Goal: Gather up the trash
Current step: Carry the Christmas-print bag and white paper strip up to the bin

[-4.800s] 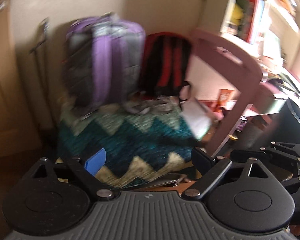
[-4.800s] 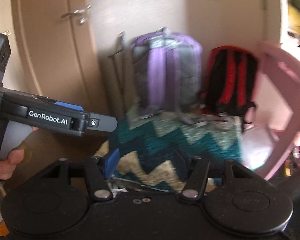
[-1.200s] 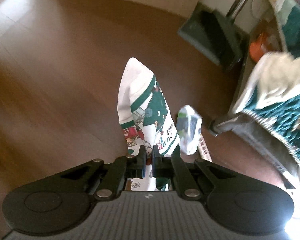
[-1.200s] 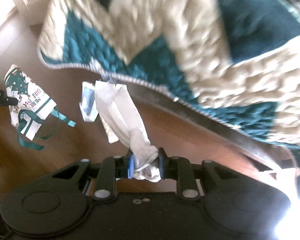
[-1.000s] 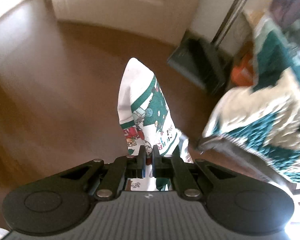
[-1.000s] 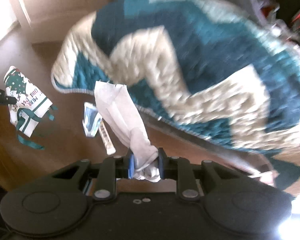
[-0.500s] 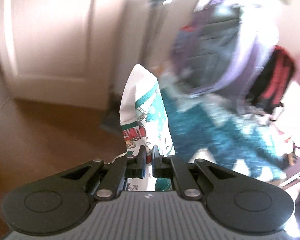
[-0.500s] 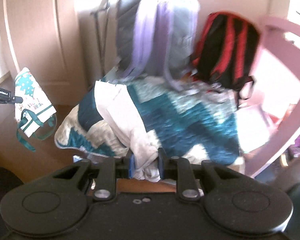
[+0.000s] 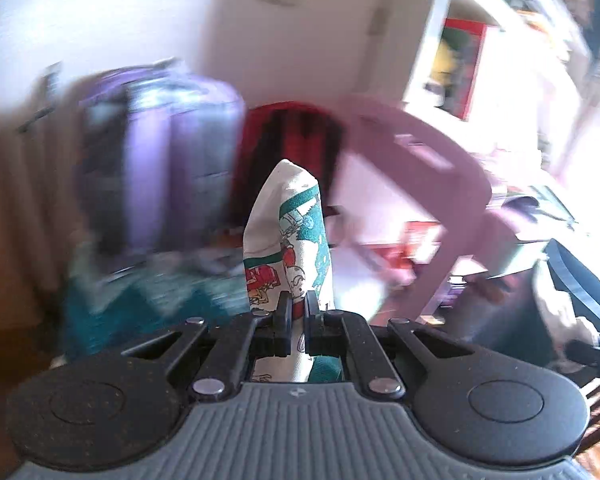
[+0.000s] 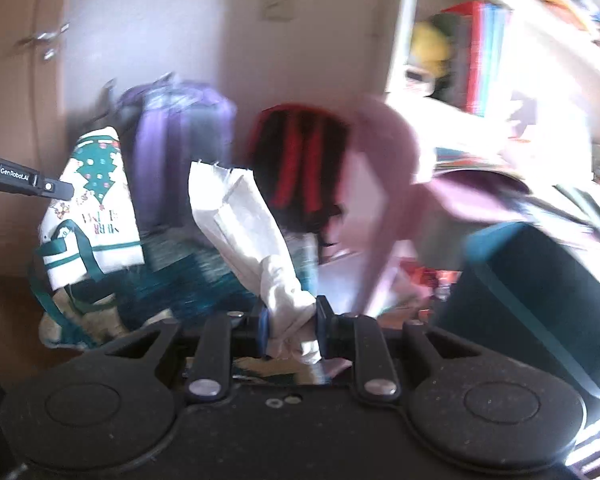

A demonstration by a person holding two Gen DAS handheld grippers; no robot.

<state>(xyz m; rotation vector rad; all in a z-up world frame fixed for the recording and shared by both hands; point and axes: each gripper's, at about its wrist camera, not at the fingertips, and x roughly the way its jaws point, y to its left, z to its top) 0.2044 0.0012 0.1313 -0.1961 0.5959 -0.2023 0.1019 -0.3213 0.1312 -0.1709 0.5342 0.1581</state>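
Left wrist view
Writing: I am reading no words on the printed gift bag (image 9: 286, 236) here; only green, red and white cartoon prints are showing.
Left gripper (image 9: 297, 312): I am pinching the bag, my jaws pressed almost together on its folded edge.
Bag and tool: the bag is standing up from my fingertips toward 12 o'clock, its rounded top reaching in front of the red and black backpack (image 9: 288, 136).
Room: a purple backpack (image 9: 160, 152) is showing at 10 o'clock, blurred. A teal zigzag blanket (image 9: 140, 300) is lying below it at 9 o'clock. A pink chair (image 9: 432, 172) is arching at 2 o'clock, with a white shelf (image 9: 460, 40) of books behind it.

Right wrist view
Writing: I am reading "GenRobot.AI" on the left gripper (image 10: 66, 190) at 9 o'clock. Upside-down red letters beginning "MERR" are showing on the gift bag (image 10: 96, 208) hanging from it.
Right gripper (image 10: 292, 322): I am clamping a crumpled white paper wrapper (image 10: 240, 224), my jaws partly apart around its bunched end.
Wrapper and tool: the wrapper is rising from my fingertips toward 11 o'clock, its torn end uppermost.
Room: the purple backpack (image 10: 176, 136) and the red and black backpack (image 10: 300, 152) are leaning against a pale wall (image 10: 160, 20). A door handle (image 10: 44, 42) is showing at 10 o'clock. The pink chair (image 10: 392, 168) is at 1 o'clock, and a dark teal-trimmed bin (image 10: 540, 292) at 3 o'clock. Everything is motion-blurred.
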